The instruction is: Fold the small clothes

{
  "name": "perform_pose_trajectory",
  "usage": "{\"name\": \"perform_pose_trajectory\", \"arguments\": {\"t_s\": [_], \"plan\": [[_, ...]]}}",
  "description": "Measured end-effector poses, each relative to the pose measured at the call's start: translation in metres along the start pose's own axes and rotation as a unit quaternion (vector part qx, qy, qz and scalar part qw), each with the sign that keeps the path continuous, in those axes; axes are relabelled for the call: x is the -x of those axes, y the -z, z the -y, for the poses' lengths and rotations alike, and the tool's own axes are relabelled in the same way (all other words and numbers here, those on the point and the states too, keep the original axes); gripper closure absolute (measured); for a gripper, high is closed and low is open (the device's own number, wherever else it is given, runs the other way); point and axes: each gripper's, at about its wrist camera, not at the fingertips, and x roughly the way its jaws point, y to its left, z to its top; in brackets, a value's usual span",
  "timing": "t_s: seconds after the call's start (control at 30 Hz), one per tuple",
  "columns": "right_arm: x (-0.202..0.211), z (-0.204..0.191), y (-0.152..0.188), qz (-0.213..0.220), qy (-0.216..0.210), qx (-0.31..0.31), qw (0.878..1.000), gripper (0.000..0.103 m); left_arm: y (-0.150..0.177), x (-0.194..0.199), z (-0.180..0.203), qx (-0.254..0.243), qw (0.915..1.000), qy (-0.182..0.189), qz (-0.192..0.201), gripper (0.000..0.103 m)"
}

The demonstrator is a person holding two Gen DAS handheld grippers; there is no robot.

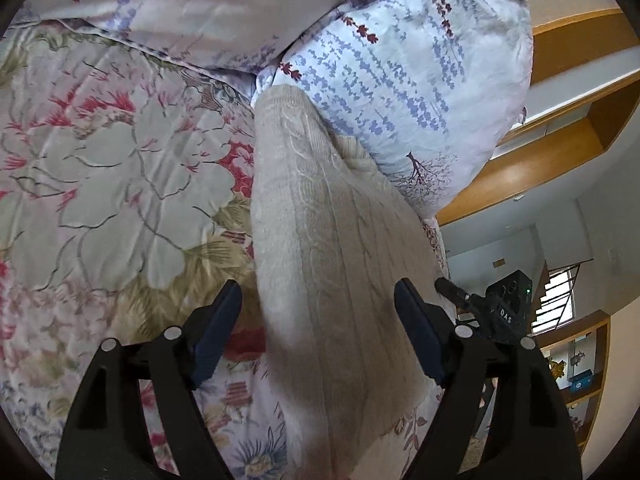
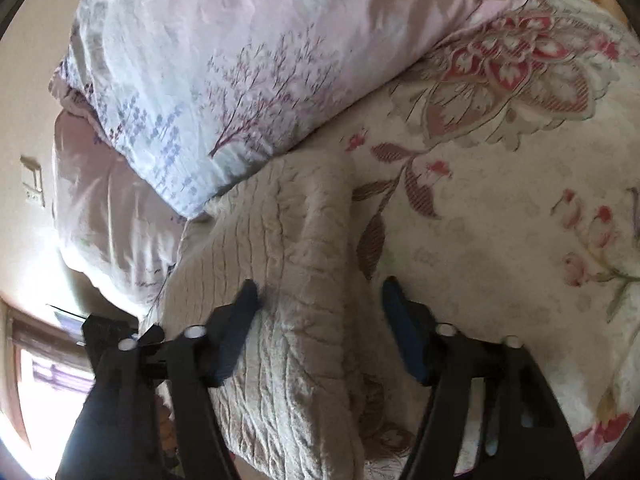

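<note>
A cream cable-knit garment (image 1: 320, 220) lies as a long folded strip on the flowered bedspread (image 1: 120, 168), its far end against a pillow. My left gripper (image 1: 318, 294) hangs open over the strip's near part. The knit runs between its fingers (image 1: 222, 316), and neither pad presses on it. In the right wrist view the same knit (image 2: 288, 264) lies bunched in thick folds. My right gripper (image 2: 320, 292) is open astride it. One of its fingertips (image 2: 248, 300) rests at the knit's ridge, and the other stands clear over the bedspread (image 2: 480, 240).
Two lavender-print pillows (image 1: 400, 80) (image 2: 220, 80) are piled at the head of the bed, touching the garment's far end. Wooden shelves (image 1: 560, 152) and a window (image 1: 556, 300) lie beyond the bed's edge. A black device marked DAS (image 1: 504, 308) shows beside my left gripper.
</note>
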Motion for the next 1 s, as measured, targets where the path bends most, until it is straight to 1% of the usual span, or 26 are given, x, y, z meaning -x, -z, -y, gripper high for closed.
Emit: {"name": "perform_pose_trajectory", "arguments": {"t_s": [0.03, 0.07, 0.1, 0.17, 0.23, 0.27, 0.3, 0.33, 0.4, 0.5, 0.63, 0.8, 0.87, 0.93, 1.0], "plan": [[-0.004, 0.000, 0.001, -0.011, -0.013, -0.003, 1.000, 0.052, -0.001, -0.003, 0.003, -0.008, 1.0000, 0.000, 0.001, 0.027], [-0.006, 0.002, 0.002, -0.022, -0.019, -0.005, 1.000, 0.056, -0.002, -0.005, 0.005, -0.012, 0.9999, 0.001, 0.000, 0.028], [-0.006, 0.002, 0.003, -0.021, -0.023, -0.004, 1.000, 0.056, -0.004, -0.008, 0.006, -0.015, 0.9999, 0.006, -0.006, 0.031], [-0.007, 0.002, 0.005, -0.022, -0.028, 0.000, 0.999, 0.058, -0.006, -0.013, 0.009, -0.017, 0.9998, 0.003, -0.009, 0.032], [-0.010, 0.004, 0.006, -0.033, -0.044, -0.007, 0.998, 0.061, -0.007, -0.015, 0.011, -0.018, 0.9998, 0.002, -0.010, 0.035], [-0.010, 0.004, 0.006, -0.035, -0.048, -0.007, 0.998, 0.065, -0.008, -0.016, 0.010, -0.016, 0.9998, 0.003, -0.011, 0.039], [-0.009, 0.004, 0.007, -0.036, -0.051, -0.004, 0.998, 0.069, -0.009, -0.015, 0.008, -0.010, 0.9999, 0.007, -0.011, 0.045], [-0.009, 0.003, 0.008, -0.035, -0.052, 0.001, 0.998, 0.070, -0.009, -0.015, 0.005, -0.003, 0.9999, 0.012, -0.009, 0.048], [-0.006, -0.003, 0.011, -0.027, -0.051, 0.012, 0.998, 0.074, -0.009, -0.011, 0.001, 0.005, 0.9997, 0.022, -0.004, 0.060], [0.001, -0.017, 0.015, -0.008, -0.048, 0.031, 0.998, 0.076, -0.008, -0.003, 0.003, 0.000, 0.9996, 0.027, 0.001, 0.064], [0.010, -0.046, 0.023, 0.018, -0.068, 0.067, 0.995, 0.077, -0.005, 0.020, 0.010, -0.017, 0.9993, 0.032, 0.007, 0.065], [-0.004, -0.095, 0.042, 0.034, -0.077, 0.132, 0.988, 0.077, -0.001, 0.076, 0.005, -0.046, 0.9984, 0.009, 0.033, 0.065], [-0.014, -0.110, 0.051, 0.034, -0.080, 0.148, 0.985, 0.077, 0.000, 0.104, -0.005, -0.051, 0.9975, -0.003, 0.049, 0.065], [-0.029, -0.126, 0.061, 0.030, -0.077, 0.166, 0.983, 0.077, 0.001, 0.122, -0.019, -0.050, 0.9970, -0.013, 0.058, 0.065], [-0.052, -0.135, 0.074, 0.013, -0.059, 0.178, 0.982, 0.077, 0.003, 0.137, -0.039, -0.044, 0.9968, -0.030, 0.059, 0.064]]}}
